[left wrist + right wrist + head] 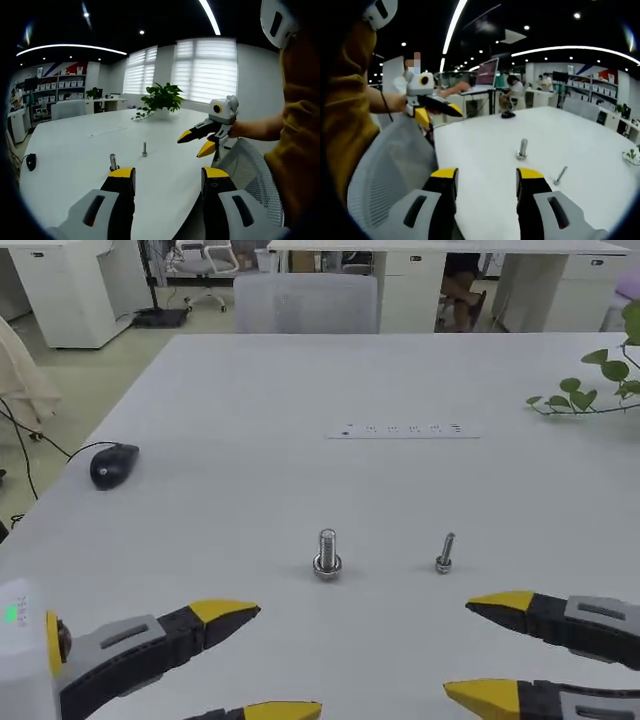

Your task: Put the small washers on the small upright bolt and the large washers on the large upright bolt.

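The large upright bolt (327,554) stands on its head on the white bench (250,470), toward the person's side. The small upright bolt (445,554) stands to its right, level with it and clearly apart from it. Each has a wider ring at its foot (bolt head or washer, the pictures are too small to tell).

In the head view the left gripper (288,658) hovers at the lower left. Its jaws are spread wide, with bare bench between the yellow tips, and it grasps nothing. Its tips stop short of the large upright bolt and do not touch it. The right gripper (457,650) comes in from the lower right, likewise released, with its jaws parted and nothing between them. Its upper tip is near the small upright bolt but apart from it.

In each gripper view the two bolts stand ahead of that gripper's parted jaws, the large one nearer to the left gripper. In the left gripper view the right gripper is held near the bench's edge, above a mesh chair back (245,165).

Farther off, a black mouse (113,464) lies at the left of the bench. A flush socket strip (402,430) sits beyond the bolts. The leaves of a plant (600,380) reach in at the right edge.
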Demonstrator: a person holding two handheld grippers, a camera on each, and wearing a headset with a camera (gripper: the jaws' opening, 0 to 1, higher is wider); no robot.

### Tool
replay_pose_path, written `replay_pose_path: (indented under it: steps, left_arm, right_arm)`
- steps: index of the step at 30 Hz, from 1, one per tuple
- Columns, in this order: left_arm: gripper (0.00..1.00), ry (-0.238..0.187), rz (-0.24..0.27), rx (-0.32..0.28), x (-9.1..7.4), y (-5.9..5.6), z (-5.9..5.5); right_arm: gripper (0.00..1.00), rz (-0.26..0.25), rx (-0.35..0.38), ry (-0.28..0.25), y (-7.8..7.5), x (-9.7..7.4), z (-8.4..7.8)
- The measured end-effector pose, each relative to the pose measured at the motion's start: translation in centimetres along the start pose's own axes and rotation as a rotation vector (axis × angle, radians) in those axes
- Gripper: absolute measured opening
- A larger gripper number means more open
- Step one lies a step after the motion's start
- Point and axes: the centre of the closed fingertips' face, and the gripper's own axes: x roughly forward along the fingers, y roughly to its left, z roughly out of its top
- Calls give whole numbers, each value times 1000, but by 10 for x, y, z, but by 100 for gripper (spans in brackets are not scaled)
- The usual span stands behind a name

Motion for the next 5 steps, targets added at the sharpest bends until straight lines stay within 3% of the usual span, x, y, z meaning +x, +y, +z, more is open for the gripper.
replay_pose_path:
  steps: [2,5]
  left_arm:
    - [53,-29,-9,-41,-1,-4,3]
    - [53,-23,9,-17,-3,-4,5]
  right_arm:
    - [48,-18,13,6,2,-3,-4]
    - [50,-38,36,-36,7,-7,-3]
